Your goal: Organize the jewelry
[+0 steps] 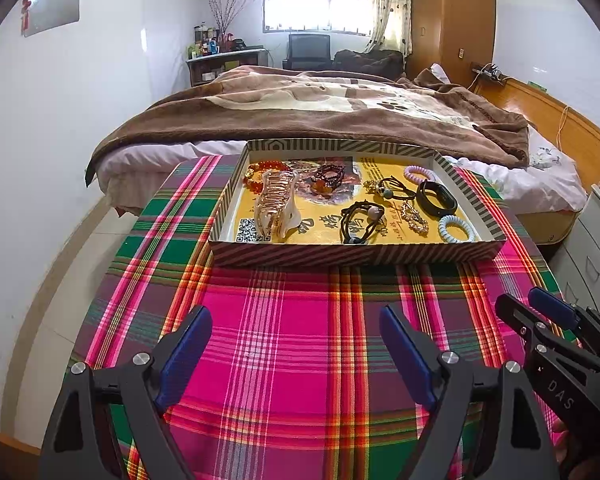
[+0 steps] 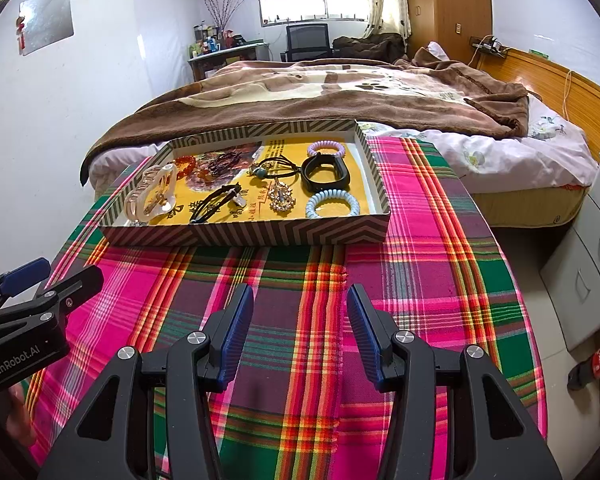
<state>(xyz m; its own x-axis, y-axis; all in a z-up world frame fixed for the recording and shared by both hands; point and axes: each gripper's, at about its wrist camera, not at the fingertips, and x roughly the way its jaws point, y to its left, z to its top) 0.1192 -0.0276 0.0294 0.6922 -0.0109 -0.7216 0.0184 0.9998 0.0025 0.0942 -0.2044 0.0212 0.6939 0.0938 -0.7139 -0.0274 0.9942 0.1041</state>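
Left hand-held gripper (image 1: 296, 354): jaws spread wide, nothing between them, poised above bare cloth on the near side of the surface (image 1: 284, 360). Right hand-held gripper (image 2: 300, 328): jaws also apart, narrower gap, empty, hovering just beside the left one at approx. the same depth. Both point toward the shallow striped tray (image 2: 244, 234), which sits at the far end of the surface, well apart from either tool. Jewelry etc. all lies inside the tray: clear claw hair clip (image 2: 150, 194) at left; amber bead bracelet (image 1: 260, 176) and dark bead bracelet (image 1: 328, 174) behind it; two black cord pieces w/ beads (image 1: 360, 220); sparkly brooch-like piece (image 2: 282, 198) mid-tray; black band (image 2: 326, 172); lilac coil tie (image 2: 326, 148) and pale-blue coil tie (image 2: 332, 204) at right. Nothing lies loose on the cloth. Step in hand, as a judgement: the scene fits either a tray awaiting sorting or one w/ every item already gathered in; the pictures do not settle which. Any further pick would call for a forward reach over the tray's near wall and a fine pinch, since pieces are small, lie close together, and the cords could snag neighbours. Surface: covered by pink/green/orange plaid cloth. Room: bed w/ brown blanket (image 1: 320, 112) directly behind the tray, wooden wardrobe (image 1: 452, 16) at far right, bright window (image 1: 316, 12), cluttered desk (image 1: 226, 62) and chair beneath it, white drawers (image 2: 588, 264) at right.
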